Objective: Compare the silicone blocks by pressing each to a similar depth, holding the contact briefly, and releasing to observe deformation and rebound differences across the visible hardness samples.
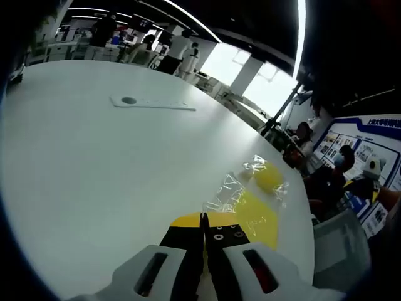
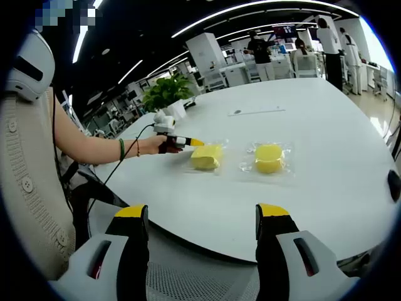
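Note:
Two yellow silicone blocks lie in clear plastic wrap on the white table [image 2: 326,182]: a square block [image 2: 207,157] and a round block [image 2: 269,158]. In the left gripper view the square block [image 1: 255,216] lies just right of my left gripper [image 1: 203,217], whose jaws are shut together; the round block [image 1: 268,177] sits beyond it. From the right gripper view, a hand holds the left gripper [image 2: 195,143] with its yellow tip at the square block's left edge. My right gripper [image 2: 203,216] hangs open off the table's near edge, nothing between its jaws.
A white strip with a round mark [image 1: 152,102] lies far across the table. A potted plant [image 2: 166,92] stands at the table's far left. People [image 1: 326,169] sit beyond the table's right edge. A mesh chair seat [image 2: 194,279] lies below my right gripper.

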Available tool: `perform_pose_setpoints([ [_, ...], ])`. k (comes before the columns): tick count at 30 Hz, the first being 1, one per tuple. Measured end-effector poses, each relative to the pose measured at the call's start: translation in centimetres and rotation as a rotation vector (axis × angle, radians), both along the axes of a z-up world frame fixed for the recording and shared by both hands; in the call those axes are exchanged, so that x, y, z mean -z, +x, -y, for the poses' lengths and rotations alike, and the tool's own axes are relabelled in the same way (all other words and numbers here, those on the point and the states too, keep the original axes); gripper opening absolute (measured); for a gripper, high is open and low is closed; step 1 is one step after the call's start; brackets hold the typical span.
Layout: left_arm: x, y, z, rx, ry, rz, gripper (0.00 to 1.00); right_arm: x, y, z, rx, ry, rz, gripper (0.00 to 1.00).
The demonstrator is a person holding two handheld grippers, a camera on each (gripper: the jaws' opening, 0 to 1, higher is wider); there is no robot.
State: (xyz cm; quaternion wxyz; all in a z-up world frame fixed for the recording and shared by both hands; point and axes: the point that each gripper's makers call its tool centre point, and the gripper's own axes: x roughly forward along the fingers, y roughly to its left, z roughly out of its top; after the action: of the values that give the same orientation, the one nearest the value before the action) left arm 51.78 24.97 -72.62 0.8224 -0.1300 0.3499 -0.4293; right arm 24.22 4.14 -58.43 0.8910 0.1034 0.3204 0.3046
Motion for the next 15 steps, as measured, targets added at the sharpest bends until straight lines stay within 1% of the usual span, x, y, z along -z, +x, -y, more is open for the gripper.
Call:
perform_pose_setpoints([
  [2, -0.4, -0.2, 0.2, 0.011, -0.015, 0.018, 0.0, -0.1, 0.1, 0.0, 0.001, 0.0, 0.004, 0.64],
  [4, -0.4, -0.2, 0.1, 0.012, -0.008, 0.039, 0.0, -0.3, 0.2, -0.1, 0.001, 0.006, 0.012, 0.64],
  [7, -1.3, 0.2, -0.5, -0.025, -0.026, 0.07, 0.0, -0.3, 0.2, -0.1, -0.006, 0.005, 0.013, 0.64],
  [8, -1.7, 0.6, -0.7, -0.048, -0.036, 0.09, 0.03, -0.4, 0.2, -0.1, -0.009, 0.005, 0.014, 0.64],
  [9, -2.1, 0.8, -0.9, -0.062, -0.034, 0.1, 0.09, -0.4, 0.2, -0.1, -0.012, 0.006, 0.016, 0.64],
  [11, -2.5, 1.0, -1.3, -0.086, -0.026, 0.106, 0.18, -0.6, 0.2, -0.1, -0.018, 0.01, 0.02, 0.64],
  [12, -3.0, 0.8, -1.3, -0.091, -0.023, 0.116, 0.21, -0.7, 0.3, -0.1, -0.022, 0.009, 0.022, 0.64],
  [14, -4.3, 0.5, -1.5, -0.104, -0.028, 0.154, 0.21, -0.9, 0.5, 0.0, -0.032, 0.003, 0.035, 0.64],
  [15, -4.7, 0.2, -1.6, -0.106, -0.021, 0.163, 0.24, -1.0, 0.6, 0.1, -0.033, 0.004, 0.039, 0.64],
])
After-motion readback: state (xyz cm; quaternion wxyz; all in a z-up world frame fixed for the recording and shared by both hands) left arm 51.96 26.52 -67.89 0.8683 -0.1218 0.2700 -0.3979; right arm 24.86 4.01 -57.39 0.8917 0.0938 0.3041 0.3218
